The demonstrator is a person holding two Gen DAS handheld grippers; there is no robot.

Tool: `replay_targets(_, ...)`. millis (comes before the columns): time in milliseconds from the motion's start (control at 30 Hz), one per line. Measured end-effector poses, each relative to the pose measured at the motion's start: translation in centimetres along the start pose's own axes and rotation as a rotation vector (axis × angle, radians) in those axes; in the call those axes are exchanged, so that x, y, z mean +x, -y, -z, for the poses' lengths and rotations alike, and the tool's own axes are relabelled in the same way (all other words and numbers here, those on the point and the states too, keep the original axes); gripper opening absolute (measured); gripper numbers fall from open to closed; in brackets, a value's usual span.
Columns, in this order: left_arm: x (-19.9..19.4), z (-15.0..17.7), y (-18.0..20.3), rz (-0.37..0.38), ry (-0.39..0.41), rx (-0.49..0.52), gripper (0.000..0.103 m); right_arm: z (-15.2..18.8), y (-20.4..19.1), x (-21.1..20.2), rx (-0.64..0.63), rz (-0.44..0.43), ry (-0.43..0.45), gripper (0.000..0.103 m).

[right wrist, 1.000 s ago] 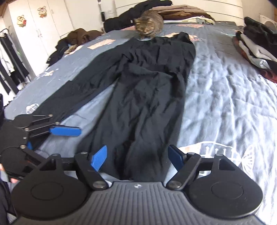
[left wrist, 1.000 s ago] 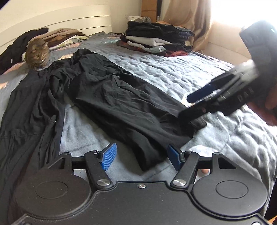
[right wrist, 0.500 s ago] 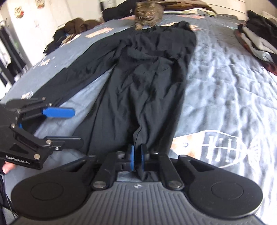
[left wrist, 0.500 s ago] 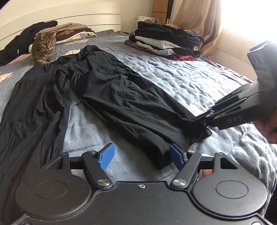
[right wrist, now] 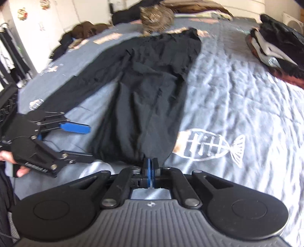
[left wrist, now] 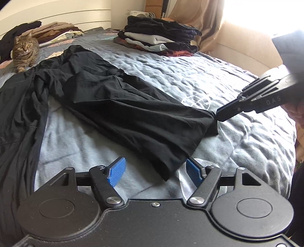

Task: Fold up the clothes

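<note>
Right gripper point(right wrist: 150, 171) pinched on the trousers point(left wrist: 121, 106) hem, left gripper point(left wrist: 153, 171) wide open, empty: pull taut, lift evenly

Blurred cat point(right wrist: 156, 16) (right wrist view), trouser leg point(left wrist: 13, 133) cut off left

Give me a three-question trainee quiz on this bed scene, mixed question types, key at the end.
1. True or false: the right tool is shut on the hem of the black trousers.
2. Multiple choice: the left tool is (A) shut on the hem, (B) open beside the hem corner, (C) out of view.
3. Fill in: at the far end of the trousers sits a ____.

Key: 1 true; 2 B; 3 cat. The folded pile lies apart on the bedspread.
</note>
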State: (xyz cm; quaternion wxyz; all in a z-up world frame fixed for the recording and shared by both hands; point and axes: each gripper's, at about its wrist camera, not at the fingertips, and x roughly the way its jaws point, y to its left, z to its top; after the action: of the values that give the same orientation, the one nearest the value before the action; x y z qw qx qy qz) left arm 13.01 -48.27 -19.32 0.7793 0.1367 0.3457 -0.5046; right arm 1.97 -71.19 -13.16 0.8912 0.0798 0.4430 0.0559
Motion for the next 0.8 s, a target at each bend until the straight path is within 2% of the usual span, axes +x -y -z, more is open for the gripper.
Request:
replay_targets(67, 0.3, 0.1, 0.2, 0.013, -0.005, -0.002, 0.070, 0.1, 0.6, 0.3, 0.025, -0.020, 0.010, 0.009)
replay_targets(100, 0.4, 0.2, 0.2, 0.019, -0.008, -0.002, 0.070, 0.2, 1.0, 0.4, 0.038, -0.030, 0.015, 0.015)
replay_targets(133, 0.5, 0.3, 0.3, 0.025, -0.011, -0.003, 0.070, 0.5, 1.2, 0.6, 0.041, -0.054, 0.011, 0.029)
replay_targets(167, 0.6, 0.3, 0.4, 0.032, -0.014, -0.004, 0.068, 0.7, 1.4, 0.7, 0.044, -0.079, 0.006, 0.038)
replay_targets(200, 0.6, 0.3, 0.4, 0.038, -0.007, -0.013, 0.067, 1.0, 1.6, 0.9, 0.046, -0.104, 0.001, 0.056)
replay_targets(233, 0.5, 0.3, 0.3, 0.040, 0.006, -0.016, 0.062, 1.3, 1.8, 1.1, 0.049, -0.129, -0.004, 0.065)
replay_targets(300, 0.5, 0.3, 0.6, 0.024, 0.023, 0.012, 0.051, 1.7, 1.3, 1.5, -0.005, -0.103, -0.008, 0.069)
replay_targets(333, 0.5, 0.4, 0.9, 0.023, 0.025, 0.036, 0.039, 1.9, 1.0, 1.7, -0.039, -0.078, -0.010, 0.070)
replay_targets(367, 0.5, 0.4, 1.2, 0.025, 0.024, 0.062, 0.036, 2.0, 0.6, 1.9, -0.071, -0.066, -0.010, 0.070)
replay_targets(433, 0.4, 0.7, 1.9, 0.024, 0.022, 0.117, 0.036, 2.1, 0.5, 2.1, -0.087, -0.067, -0.006, 0.071)
replay_targets(533, 0.9, 1.1, 2.4, 0.028, 0.010, 0.139, 0.036, 2.1, 0.3, 2.5, -0.100, -0.071, 0.002, 0.072)
replay_targets(600, 1.2, 1.1, 2.3, 0.039, 0.020, 0.125, 0.036, 2.1, 0.4, 2.8, -0.097, -0.078, 0.006, 0.072)
replay_targets(733, 1.9, 0.9, 2.0, 0.064, 0.047, 0.093, 0.035, 2.4, -0.2, 3.6, -0.176, -0.051, 0.027, 0.074)
replay_targets(800, 2.1, 0.8, 1.9, 0.075, 0.059, 0.081, 0.014, 2.7, -0.7, 3.8, -0.230, -0.031, 0.047, 0.074)
